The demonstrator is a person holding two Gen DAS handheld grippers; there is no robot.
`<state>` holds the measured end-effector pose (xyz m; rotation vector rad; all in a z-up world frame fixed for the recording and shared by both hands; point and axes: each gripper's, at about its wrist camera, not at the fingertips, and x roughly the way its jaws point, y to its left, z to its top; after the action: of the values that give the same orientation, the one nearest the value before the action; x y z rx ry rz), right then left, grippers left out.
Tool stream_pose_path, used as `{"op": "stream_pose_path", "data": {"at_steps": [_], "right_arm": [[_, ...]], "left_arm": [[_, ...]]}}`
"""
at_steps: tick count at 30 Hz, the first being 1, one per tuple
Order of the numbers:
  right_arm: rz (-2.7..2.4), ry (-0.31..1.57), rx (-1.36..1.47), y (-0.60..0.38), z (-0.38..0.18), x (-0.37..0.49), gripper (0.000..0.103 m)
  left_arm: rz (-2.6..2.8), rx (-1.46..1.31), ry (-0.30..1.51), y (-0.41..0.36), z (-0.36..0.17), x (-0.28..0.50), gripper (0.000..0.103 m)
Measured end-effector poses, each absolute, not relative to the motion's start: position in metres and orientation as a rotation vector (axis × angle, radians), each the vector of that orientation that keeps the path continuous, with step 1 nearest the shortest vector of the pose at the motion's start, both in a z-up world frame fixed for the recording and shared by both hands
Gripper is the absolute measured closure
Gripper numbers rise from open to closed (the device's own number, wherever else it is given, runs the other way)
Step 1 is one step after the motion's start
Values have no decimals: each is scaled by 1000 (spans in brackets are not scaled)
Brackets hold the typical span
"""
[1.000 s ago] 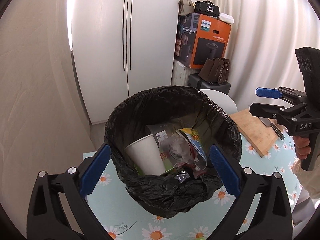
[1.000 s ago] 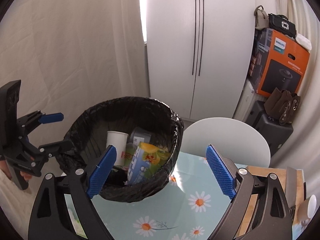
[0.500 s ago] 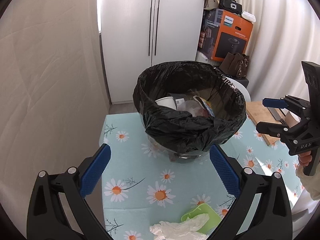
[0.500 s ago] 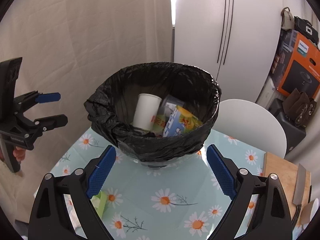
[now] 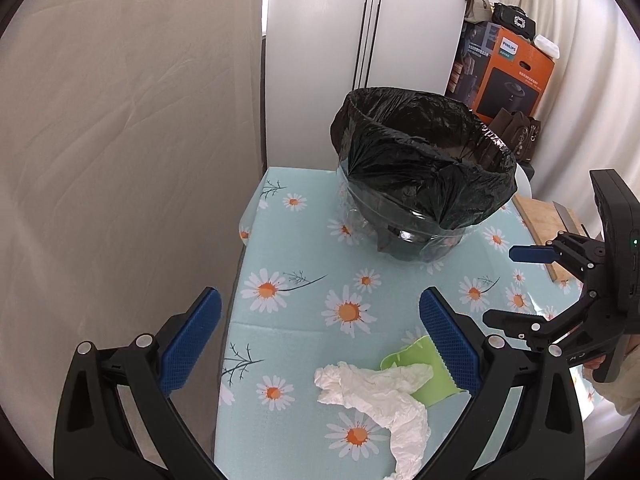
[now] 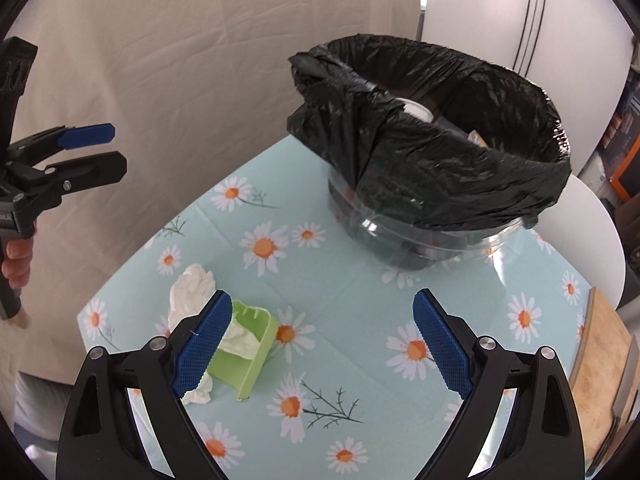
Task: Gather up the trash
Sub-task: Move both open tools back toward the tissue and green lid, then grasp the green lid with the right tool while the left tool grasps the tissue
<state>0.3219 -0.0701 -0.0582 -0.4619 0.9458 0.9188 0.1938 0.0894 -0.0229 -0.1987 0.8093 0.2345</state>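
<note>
On orange box (image 5: 508, 76): "PHILIPS"

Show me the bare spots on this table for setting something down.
Bare tablecloth lies between the lined bin and the green scoop, and runs on toward the cutting board. Another strip lies left of the bin by the curtain-side edge. It is crowded where the crumpled tissue drapes over the scoop.

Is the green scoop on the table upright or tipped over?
Tipped: the green scoop lies on its side, its open mouth sideways, crumpled tissue spilling from it.
</note>
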Motion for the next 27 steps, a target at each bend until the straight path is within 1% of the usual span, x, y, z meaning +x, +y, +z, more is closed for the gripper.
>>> {"op": "stream_pose_path", "data": {"at_steps": [8,14,17,18,19,20,21,27], "right_arm": [[953,1042,-500,-61,-100,301,16],[958,1126,-453,-57,-116,306,16],[975,1156,-474,-53,-125,304,17],[988,1181,-491,-51,-130,302,39],[1001,1224,-509,-48,-137,301,84],[996,1261,-523,-46,-144,300,94],[974,1267,-540,-46,-148,299,100],[954,1263,-505,-59,-143,298,101]], "left_arm": [[265,-206,881,84,-42,167,6],[289,-229,908,83,-56,150,6],[304,-239,925,83,-61,143,6],[306,-245,928,83,-62,141,6],[306,-253,930,84,-63,140,6],[305,-261,931,84,-65,140,6],[306,-264,933,83,-66,141,6],[247,-266,950,69,-76,156,6]]}}
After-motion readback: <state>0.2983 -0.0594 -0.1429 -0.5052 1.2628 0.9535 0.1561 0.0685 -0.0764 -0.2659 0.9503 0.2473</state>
